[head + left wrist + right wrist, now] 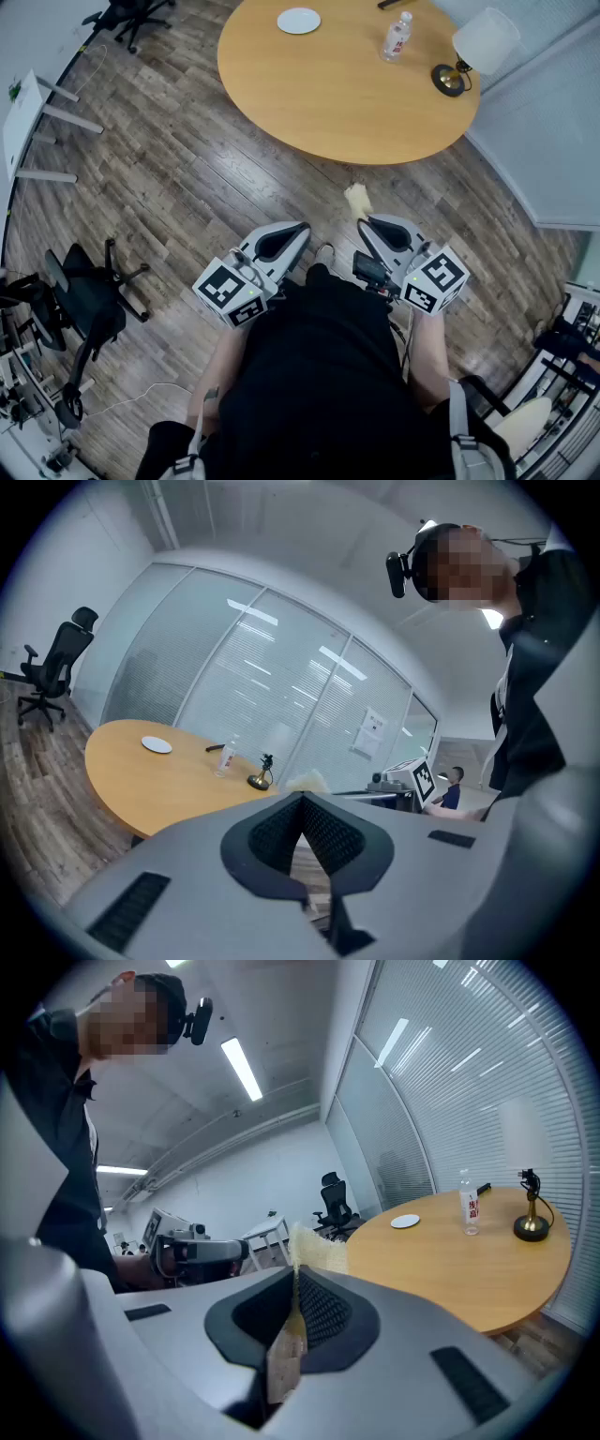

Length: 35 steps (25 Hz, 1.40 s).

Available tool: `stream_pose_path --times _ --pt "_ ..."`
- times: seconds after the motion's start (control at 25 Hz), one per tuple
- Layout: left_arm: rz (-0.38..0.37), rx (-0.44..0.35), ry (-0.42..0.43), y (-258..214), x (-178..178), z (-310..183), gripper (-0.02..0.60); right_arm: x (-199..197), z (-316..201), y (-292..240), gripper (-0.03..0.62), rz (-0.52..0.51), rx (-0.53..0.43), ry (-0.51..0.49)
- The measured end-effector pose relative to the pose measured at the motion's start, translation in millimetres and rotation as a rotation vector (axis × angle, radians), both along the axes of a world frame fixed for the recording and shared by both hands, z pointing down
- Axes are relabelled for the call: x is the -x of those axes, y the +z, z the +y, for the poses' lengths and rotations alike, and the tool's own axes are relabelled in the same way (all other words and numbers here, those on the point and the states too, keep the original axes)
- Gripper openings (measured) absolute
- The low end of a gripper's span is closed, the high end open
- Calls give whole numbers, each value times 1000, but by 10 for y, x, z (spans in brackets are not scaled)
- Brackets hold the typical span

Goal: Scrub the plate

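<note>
A small white plate (298, 21) lies on the far side of the round wooden table (328, 94); it also shows as the plate (157, 745) and the plate (405, 1222) in the gripper views. Both grippers are held close to the person's body, well short of the table. My right gripper (362, 223) is shut on a pale yellow sponge (357, 199), and the sponge (314, 1249) sticks out past the jaw tips of the right gripper (296, 1274). My left gripper (302, 228) is shut with nothing in it, the left gripper (302, 799) showing its jaws meeting at the tip.
A water bottle (397, 36) and a desk lamp (464, 56) stand on the table's right part. An office chair (84, 300) is on the wood floor at the left, another chair (131, 14) at the top left. A glass wall (553, 122) runs along the right.
</note>
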<state>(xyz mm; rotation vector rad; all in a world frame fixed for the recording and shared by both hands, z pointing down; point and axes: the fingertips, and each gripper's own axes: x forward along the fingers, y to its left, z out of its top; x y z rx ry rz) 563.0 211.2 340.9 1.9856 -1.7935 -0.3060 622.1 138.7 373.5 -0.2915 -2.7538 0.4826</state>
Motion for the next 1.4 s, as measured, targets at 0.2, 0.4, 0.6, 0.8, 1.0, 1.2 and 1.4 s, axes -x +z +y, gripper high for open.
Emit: stream_pose_path --times 0.2,0.4,0.6,0.8,1.0,1.2,1.4 --pt "-1 13 7 31 27 0 11 -26 7 3 25 2 5 -1" --pt "8 11 -4 64 134 99 11 72 177 9 25 -5 -39 -43" --pt "5 6 17 103 260 320 11 249 445 -16 25 -2 -39 -55" --pt "18 -7 34 93 583 602 11 586 723 -55 26 9 -41 -23" --pt "-2 -9 72 18 994 964 11 1028 1033 -130 26 -2 -12 43" --pt "-5 -10 69 16 1532 1466 11 1566 1448 -135 26 -3 -5 74" --pt "9 -23 70 41 1961 1900 11 2014 1778 -70 26 11 -6 95"
